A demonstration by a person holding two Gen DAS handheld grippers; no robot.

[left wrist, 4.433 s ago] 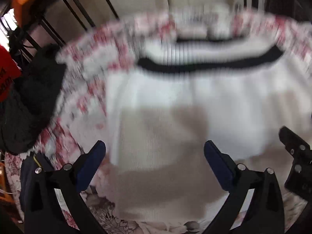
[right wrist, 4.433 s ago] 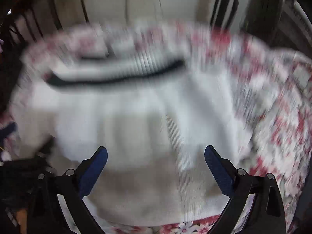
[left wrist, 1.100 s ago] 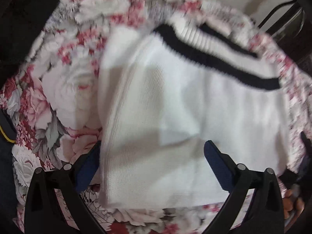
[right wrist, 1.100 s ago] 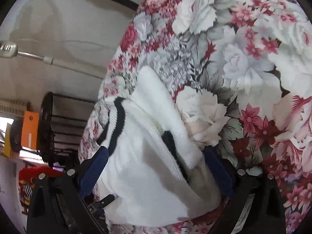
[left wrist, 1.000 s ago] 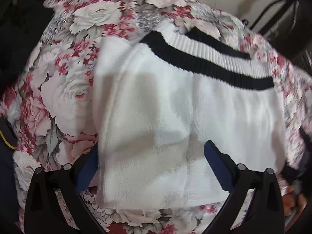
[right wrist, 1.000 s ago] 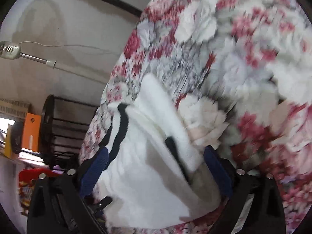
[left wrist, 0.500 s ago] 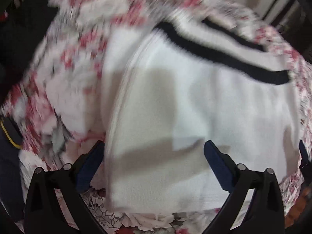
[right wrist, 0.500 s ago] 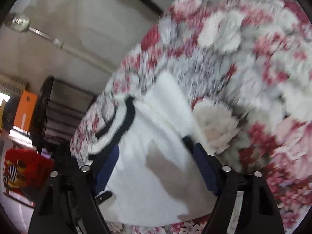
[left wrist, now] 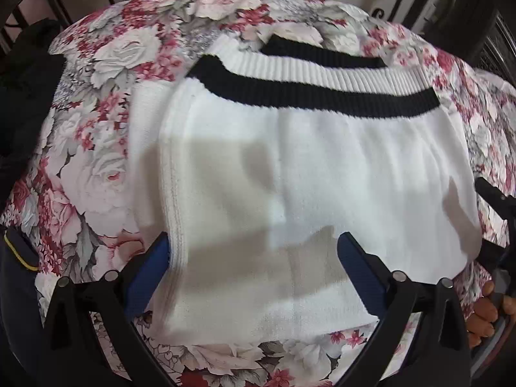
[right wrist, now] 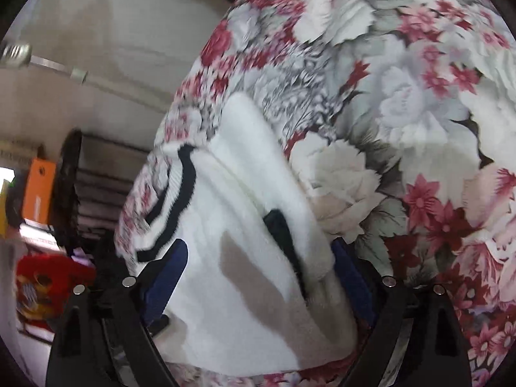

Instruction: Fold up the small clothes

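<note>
A white knit garment (left wrist: 306, 167) with two black stripes at its ribbed far hem lies folded on a floral cloth (left wrist: 96, 135). My left gripper (left wrist: 253, 258) is open, its blue pads straddling the garment's near edge from above. My right gripper (right wrist: 258, 267) is open at the garment's right end (right wrist: 245, 225), its blue pads on either side of the folded edge, where a black band shows in the fold. The right gripper's black body also shows in the left wrist view (left wrist: 496, 200) at the garment's right edge.
A dark garment (left wrist: 22, 74) lies at the left of the floral cloth. Black metal bars (left wrist: 467, 6) stand behind it. In the right wrist view an orange box (right wrist: 38, 190) and a red item (right wrist: 48, 277) sit beyond the bars at the left.
The left gripper has hovered over the garment with small shifts. The right gripper has turned slightly at the garment's right end. The garment lies as it did.
</note>
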